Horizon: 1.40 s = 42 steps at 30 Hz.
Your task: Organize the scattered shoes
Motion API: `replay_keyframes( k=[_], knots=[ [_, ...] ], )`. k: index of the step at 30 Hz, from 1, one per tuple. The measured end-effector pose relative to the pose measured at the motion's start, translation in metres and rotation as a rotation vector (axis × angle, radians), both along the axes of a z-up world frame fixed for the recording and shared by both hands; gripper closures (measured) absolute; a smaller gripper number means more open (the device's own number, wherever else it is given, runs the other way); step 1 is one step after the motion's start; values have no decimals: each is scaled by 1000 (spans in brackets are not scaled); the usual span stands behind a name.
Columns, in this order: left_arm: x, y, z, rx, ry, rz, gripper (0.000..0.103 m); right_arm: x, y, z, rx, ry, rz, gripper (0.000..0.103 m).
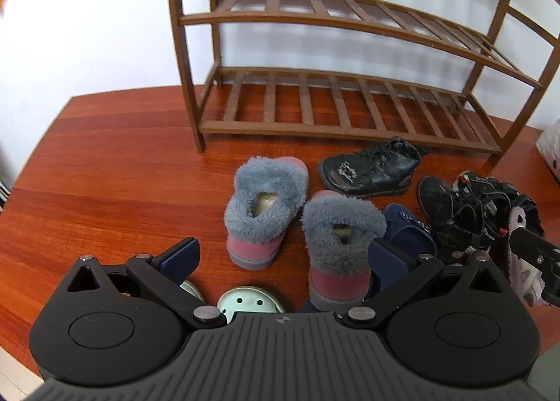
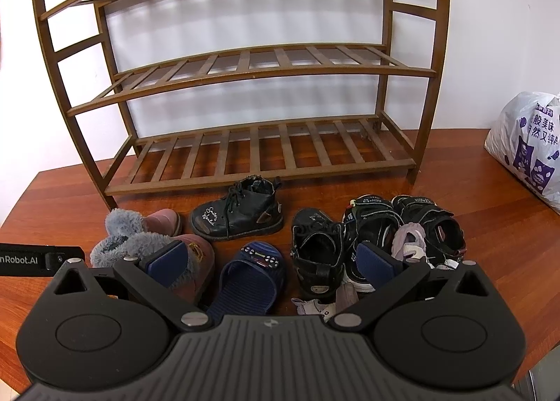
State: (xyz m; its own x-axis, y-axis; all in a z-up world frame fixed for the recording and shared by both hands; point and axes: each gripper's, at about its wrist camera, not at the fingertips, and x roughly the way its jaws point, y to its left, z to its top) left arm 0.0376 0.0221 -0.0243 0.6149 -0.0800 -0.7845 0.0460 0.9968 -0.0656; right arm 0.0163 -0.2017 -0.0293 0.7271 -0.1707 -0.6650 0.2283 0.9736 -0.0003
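A brown slatted shoe rack (image 1: pixel 350 121) (image 2: pixel 266 156) stands at the back with bare shelves. In front of it lie two pink boots with grey fur (image 1: pixel 266 205) (image 1: pixel 341 243) (image 2: pixel 140 229), a black lace-up boot (image 1: pixel 371 166) (image 2: pixel 241 213), a navy slipper (image 1: pixel 409 229) (image 2: pixel 250 275), a second black boot (image 2: pixel 316 250) and black strap sandals (image 1: pixel 490 208) (image 2: pixel 402 222). My left gripper (image 1: pixel 285 257) is open, hovering above the nearer pink boot. My right gripper (image 2: pixel 269 261) is open above the navy slipper and the second black boot.
The shoes rest on a reddish wooden surface (image 1: pixel 122 173) against a white wall. A white printed plastic bag (image 2: pixel 528 145) sits at the right. A pale green perforated shoe (image 1: pixel 245 299) lies under the left gripper. A whitish shoe (image 2: pixel 315 304) lies near the right gripper.
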Motion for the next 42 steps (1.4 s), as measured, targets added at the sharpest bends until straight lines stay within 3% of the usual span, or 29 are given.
replay_keyframes(
  k=[17, 42],
  knots=[
    [56, 25, -36, 30, 51, -102, 0, -8, -10, -3, -21, 19, -103, 0],
    [154, 39, -102, -82, 257, -143, 0, -38, -34, -5, -50, 38, -306, 0]
  ],
)
